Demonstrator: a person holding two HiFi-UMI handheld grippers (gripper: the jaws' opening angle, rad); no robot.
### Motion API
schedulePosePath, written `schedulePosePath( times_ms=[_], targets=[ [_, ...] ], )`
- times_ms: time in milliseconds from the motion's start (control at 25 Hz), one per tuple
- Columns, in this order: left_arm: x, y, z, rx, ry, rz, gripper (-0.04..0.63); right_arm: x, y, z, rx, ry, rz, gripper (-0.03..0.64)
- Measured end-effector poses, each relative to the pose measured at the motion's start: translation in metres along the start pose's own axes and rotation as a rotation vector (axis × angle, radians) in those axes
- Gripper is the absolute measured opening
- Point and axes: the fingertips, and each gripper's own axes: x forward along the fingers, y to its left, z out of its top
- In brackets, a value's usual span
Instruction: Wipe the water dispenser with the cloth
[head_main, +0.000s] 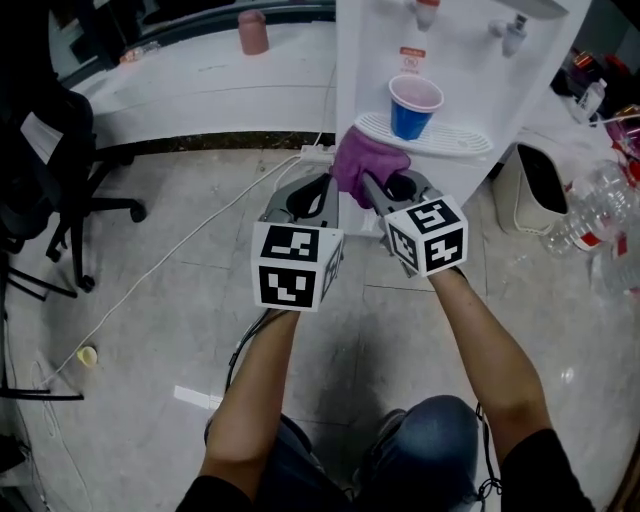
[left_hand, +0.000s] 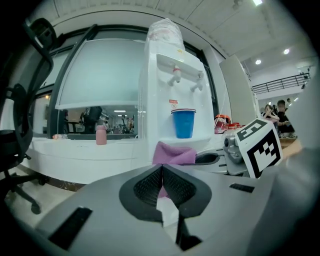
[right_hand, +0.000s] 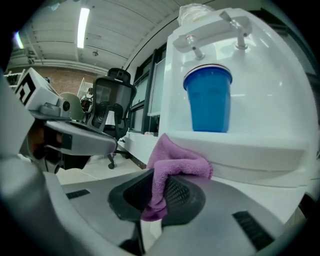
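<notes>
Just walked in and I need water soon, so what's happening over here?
A person is at the water dispenser with two handheld claws. The right claw is shut on a purple cloth, held at the dispenser's front just under the drip tray, where a blue cup stands. The left claw is shut and empty, beside it. Whether the cloth touches the dispenser, I can't tell.

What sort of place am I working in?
Probably an office or a workplace pantry corner. A white water dispenser with a blue cup on its tray stands by a long white counter, and a black office chair sits on the tiled floor at left. The right claw grips a purple cloth.
</notes>
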Motion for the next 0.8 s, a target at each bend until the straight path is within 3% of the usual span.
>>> schedulePosePath(
  times_ms=[800],
  targets=[
    [0.03,-0.037,-0.009,-0.006,-0.007,-0.108,0.026,-0.096,-0.118,-0.043,0.086,0.07,-0.311,0.041]
  ],
)
